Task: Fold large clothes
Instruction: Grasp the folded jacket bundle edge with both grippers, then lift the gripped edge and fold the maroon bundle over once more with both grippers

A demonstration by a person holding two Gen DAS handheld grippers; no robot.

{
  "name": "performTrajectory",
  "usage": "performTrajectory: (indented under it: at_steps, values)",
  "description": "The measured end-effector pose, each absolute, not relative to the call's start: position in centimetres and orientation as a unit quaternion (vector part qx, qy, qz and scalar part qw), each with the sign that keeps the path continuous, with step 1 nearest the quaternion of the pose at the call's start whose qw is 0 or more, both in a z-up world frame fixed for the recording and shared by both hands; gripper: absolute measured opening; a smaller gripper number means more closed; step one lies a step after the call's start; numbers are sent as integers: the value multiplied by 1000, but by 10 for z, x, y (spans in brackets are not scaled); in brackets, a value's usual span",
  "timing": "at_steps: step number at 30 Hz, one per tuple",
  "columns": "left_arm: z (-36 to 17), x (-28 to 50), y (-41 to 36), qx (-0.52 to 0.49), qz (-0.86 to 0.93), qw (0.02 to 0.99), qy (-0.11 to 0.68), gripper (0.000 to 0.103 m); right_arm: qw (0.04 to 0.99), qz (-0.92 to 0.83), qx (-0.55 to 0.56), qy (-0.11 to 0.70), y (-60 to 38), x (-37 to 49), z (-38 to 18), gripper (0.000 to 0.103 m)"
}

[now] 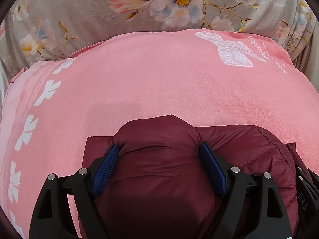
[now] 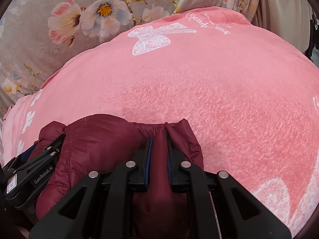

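Note:
A maroon quilted puffer jacket (image 1: 163,179) lies bunched at the near edge of a pink fleece blanket (image 1: 159,83). My left gripper (image 1: 158,149) has its blue-padded jaws set wide around a thick puffed fold of the jacket, pressing into both sides. My right gripper (image 2: 159,139) is shut tight on a thin pinched ridge of the same jacket (image 2: 95,139). The left gripper's black body also shows in the right wrist view (image 2: 33,171) at the lower left, close beside the right one. The rest of the jacket is hidden below the grippers.
The pink blanket (image 2: 199,79) has white butterfly prints (image 2: 151,39) and a leaf border (image 1: 30,129). Behind it lies a grey floral bedspread (image 1: 79,10). A pale surface (image 2: 283,10) shows at the far right.

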State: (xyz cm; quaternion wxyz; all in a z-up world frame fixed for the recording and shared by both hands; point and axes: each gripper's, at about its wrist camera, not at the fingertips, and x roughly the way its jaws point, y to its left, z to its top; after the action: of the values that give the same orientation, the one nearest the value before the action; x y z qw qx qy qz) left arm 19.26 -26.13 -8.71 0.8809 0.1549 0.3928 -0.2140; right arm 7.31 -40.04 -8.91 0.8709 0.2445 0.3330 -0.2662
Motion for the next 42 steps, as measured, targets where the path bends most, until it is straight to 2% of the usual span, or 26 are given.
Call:
performTrajectory:
  at_steps: [19, 24, 25, 26, 27, 28, 29, 32, 36, 42]
  values:
    - [-89, 193, -267, 164, -198, 884, 389, 82, 871, -263, 252, 329, -405, 74, -90, 10]
    - [-75, 187, -246, 148, -211, 875, 411, 84, 871, -214, 295, 329, -418, 62, -86, 12]
    - [-68, 182, -237, 140, -215, 873, 416, 84, 869, -209, 302, 332, -419, 55, -81, 18]
    - [-62, 178, -227, 131, -218, 872, 419, 85, 869, -207, 307, 328, -418, 45, -74, 29]
    - [-53, 171, -212, 122, -221, 871, 422, 85, 871, -211, 310, 316, -414, 29, -66, 36]
    - [-47, 165, -200, 116, -224, 871, 422, 85, 873, -216, 309, 310, -410, 18, -60, 57]
    - [-42, 160, -192, 111, -226, 871, 421, 85, 877, -210, 305, 306, -404, 5, -55, 64]
    - [-36, 145, -165, 101, -226, 871, 425, 86, 879, -170, 314, 315, -387, -15, -55, 65]
    - [-56, 134, -142, 77, -245, 841, 476, 86, 875, -157, 319, 329, -366, -36, -65, 67]
    - [-79, 126, -122, 7, -276, 813, 513, 87, 869, -146, 351, 316, -360, -52, -86, 75]
